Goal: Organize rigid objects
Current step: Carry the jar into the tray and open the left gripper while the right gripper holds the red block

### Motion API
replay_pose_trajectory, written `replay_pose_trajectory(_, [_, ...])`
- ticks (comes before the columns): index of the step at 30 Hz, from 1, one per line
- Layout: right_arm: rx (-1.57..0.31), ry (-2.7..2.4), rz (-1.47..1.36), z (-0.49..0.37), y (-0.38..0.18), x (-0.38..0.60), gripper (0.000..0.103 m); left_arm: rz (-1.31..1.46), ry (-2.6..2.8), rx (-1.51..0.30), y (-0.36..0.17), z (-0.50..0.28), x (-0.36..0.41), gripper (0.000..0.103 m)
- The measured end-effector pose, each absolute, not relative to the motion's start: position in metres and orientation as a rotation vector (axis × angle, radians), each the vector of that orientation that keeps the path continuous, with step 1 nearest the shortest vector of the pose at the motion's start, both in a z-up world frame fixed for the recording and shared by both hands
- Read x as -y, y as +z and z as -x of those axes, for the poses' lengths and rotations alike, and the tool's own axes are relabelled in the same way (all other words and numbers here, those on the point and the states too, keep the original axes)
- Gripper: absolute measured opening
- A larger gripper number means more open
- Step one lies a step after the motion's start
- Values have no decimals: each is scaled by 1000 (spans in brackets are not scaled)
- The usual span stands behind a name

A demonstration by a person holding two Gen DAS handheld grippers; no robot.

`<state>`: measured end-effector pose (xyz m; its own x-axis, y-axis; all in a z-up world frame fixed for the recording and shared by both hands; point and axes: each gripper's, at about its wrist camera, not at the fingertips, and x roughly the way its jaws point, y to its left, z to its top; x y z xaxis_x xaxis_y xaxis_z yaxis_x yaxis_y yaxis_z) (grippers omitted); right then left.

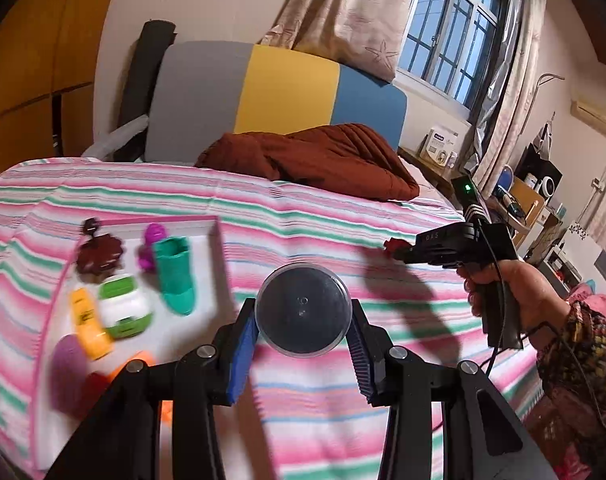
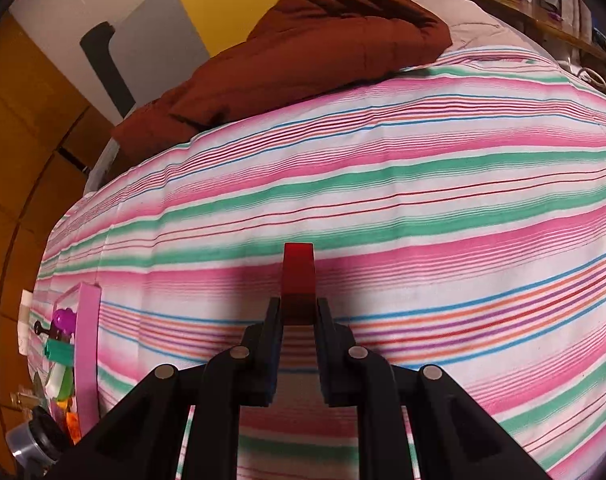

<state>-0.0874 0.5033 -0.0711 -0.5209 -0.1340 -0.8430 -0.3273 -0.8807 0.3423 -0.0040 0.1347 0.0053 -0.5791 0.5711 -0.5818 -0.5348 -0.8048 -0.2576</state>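
Though smooth, round black lid (image 1: pixel 303 311)

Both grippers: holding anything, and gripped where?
Left gripper holds a round dark-lidded container by its opposite sides. Right gripper is shut on the near end of a red block.

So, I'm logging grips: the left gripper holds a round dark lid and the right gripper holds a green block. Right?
Not quite. The right gripper is shut on a red block, as the right wrist view shows. The left gripper does hold the round dark lid.

Striped bed (image 1: pixel 343 216), barred window (image 1: pixel 449 28)
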Motion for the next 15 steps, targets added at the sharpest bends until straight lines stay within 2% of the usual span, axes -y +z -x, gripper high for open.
replay_pose_trajectory(9, [-666,2654,1460,86,-59,-478,14,965,2412,71,7,-18,-60,43])
replay_pose_trajectory(15, [-630,2808,1423,81,-42,-449,14,1054,2432,7,-3,-26,-35,43])
